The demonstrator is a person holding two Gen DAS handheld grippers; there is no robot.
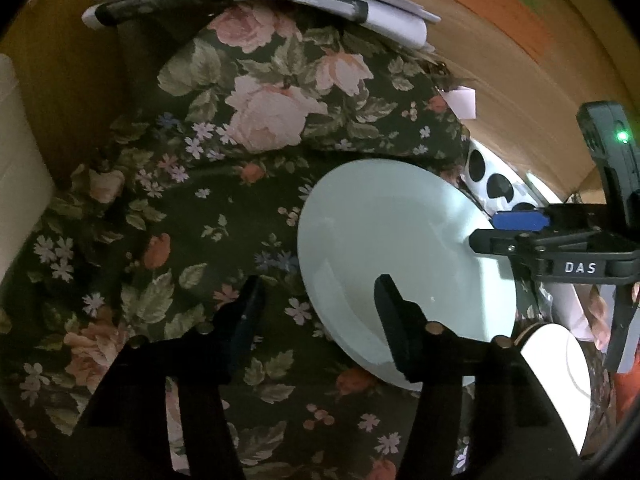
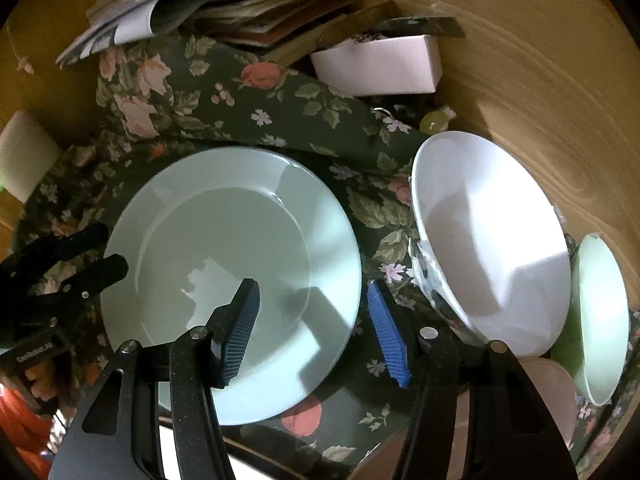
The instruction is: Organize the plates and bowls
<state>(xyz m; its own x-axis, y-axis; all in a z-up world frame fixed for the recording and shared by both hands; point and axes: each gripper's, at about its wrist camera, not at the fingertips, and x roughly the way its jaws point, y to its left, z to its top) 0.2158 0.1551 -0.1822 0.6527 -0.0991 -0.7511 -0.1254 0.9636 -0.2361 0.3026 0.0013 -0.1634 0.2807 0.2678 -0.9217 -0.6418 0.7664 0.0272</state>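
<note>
A pale green plate [image 1: 400, 240] lies flat on the floral tablecloth [image 1: 180, 200]; it also shows in the right wrist view [image 2: 240, 240]. My left gripper [image 1: 320, 304] is open and empty, its right finger over the plate's near rim. My right gripper [image 2: 316, 320] is open and empty, its left finger above the plate, its right finger just off the plate's right edge. It shows at the right in the left wrist view [image 1: 492, 236]. A large white bowl with black spots [image 2: 492, 240] stands right of the plate. A pale green bowl [image 2: 600, 320] sits further right.
Papers and books [image 2: 200, 8] are stacked at the table's back, with a white box [image 2: 380, 64] beside them. A white plate [image 1: 560, 380] lies at the near right. A pinkish bowl [image 2: 552, 388] sits below the green bowl. A white container [image 1: 16, 160] stands at the left.
</note>
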